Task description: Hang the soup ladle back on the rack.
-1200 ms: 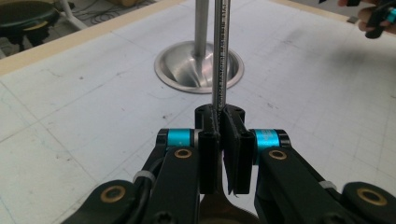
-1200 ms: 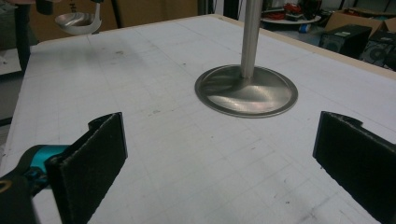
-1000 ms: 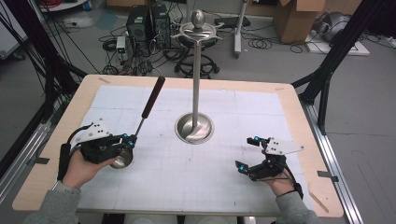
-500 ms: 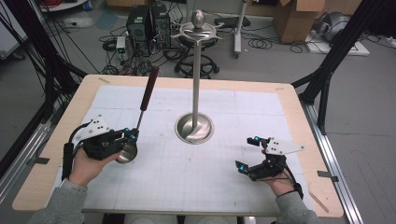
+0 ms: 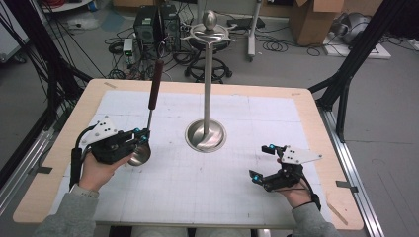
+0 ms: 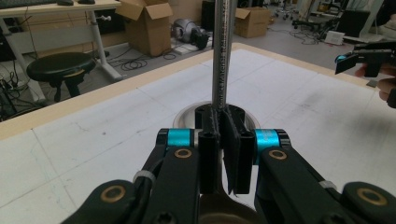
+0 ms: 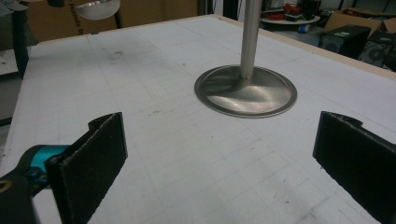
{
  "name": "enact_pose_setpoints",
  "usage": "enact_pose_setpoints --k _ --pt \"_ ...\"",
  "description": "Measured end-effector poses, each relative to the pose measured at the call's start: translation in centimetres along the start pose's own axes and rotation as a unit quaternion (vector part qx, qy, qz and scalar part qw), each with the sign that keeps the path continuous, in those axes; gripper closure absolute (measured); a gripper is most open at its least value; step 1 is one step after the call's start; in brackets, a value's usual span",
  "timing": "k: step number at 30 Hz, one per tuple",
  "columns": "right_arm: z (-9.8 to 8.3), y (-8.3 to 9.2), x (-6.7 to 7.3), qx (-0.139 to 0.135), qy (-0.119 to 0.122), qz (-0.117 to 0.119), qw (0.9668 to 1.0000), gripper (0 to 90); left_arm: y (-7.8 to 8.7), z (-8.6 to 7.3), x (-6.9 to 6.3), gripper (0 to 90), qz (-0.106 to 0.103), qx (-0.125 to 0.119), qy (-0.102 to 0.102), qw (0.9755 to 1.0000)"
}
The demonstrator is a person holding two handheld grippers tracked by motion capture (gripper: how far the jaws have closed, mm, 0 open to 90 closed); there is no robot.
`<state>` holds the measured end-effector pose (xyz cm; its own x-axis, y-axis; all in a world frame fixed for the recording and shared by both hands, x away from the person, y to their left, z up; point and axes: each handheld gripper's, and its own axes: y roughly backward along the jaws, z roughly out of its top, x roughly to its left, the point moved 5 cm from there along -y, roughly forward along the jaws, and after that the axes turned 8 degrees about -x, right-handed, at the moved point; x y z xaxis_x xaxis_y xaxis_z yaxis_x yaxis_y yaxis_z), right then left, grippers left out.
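Note:
My left gripper [image 5: 142, 136] at the table's left is shut on the thin shaft of a metal ladle [image 5: 139, 154]. The ladle's bowl hangs just below the jaws, and its dark red handle [image 5: 156, 84] points up and away. In the left gripper view the jaws [image 6: 223, 140] are pressed together on the shaft, with the ladle bowl [image 6: 219, 212] beneath them. A steel stand [image 5: 206, 136] with a round base and a tall pole topped by hooks stands mid-table. My right gripper [image 5: 262, 162] rests at the front right, open with nothing between its jaws [image 7: 222, 140], facing the stand base [image 7: 246, 91].
A white gridded mat [image 5: 237, 192] covers the wooden table [image 5: 316, 128]. The right gripper [image 6: 369, 58] appears far off in the left gripper view. The ladle bowl [image 7: 95, 7] shows at the top left of the right gripper view. Boxes, cables and stools lie on the floor beyond.
The left gripper has turned the ladle so its handle swings from leaning right to nearly upright, and the hand has shifted slightly forward. The right gripper has stayed still.

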<state>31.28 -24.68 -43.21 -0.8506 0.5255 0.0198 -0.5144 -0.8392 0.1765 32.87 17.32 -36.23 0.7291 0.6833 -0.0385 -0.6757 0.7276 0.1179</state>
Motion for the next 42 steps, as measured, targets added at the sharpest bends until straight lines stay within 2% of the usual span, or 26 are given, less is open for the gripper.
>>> enact_pose_setpoints --k 6,25,42 --pt "0.0 0.0 0.0 0.002 0.000 0.000 1.0000 1.8 -0.5 0.5 -0.1 84.6 -0.006 0.013 -0.001 0.9999" --pt "0.0 0.0 0.0 0.001 0.000 0.000 1.0000 1.8 -2.0 2.8 0.0 84.6 -0.005 0.006 0.009 0.9999" --pt "0.0 0.0 0.0 0.002 0.000 0.001 1.0000 1.8 -2.9 4.8 0.0 84.6 -0.005 0.005 0.003 1.0000"
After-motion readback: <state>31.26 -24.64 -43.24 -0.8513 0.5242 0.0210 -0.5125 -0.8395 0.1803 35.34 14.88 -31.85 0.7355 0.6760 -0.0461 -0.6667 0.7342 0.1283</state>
